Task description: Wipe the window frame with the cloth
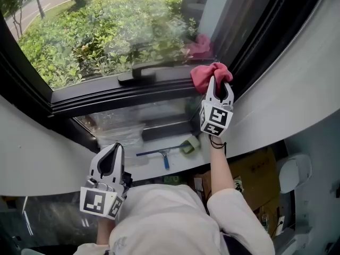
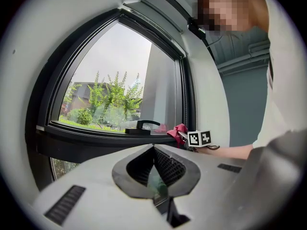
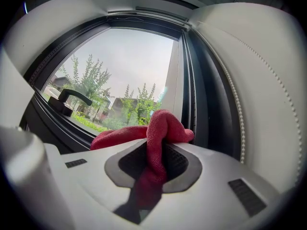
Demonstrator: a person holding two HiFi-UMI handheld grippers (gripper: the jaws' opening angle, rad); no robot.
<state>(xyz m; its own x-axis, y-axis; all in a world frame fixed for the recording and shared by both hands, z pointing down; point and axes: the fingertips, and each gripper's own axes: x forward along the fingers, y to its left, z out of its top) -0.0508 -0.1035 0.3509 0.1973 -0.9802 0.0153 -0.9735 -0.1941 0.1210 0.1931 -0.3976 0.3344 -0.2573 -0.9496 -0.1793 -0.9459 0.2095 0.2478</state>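
At the window frame (image 1: pixel 106 92) — cloth (image 1: pixel 204 74) pinched in right gripper (image 1: pixel 220 85).

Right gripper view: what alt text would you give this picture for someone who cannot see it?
The right claw is clamped on a crumpled red cloth, held close to the black window frame. Beyond the glass are green trees and grey sky; a black window handle sits at left.
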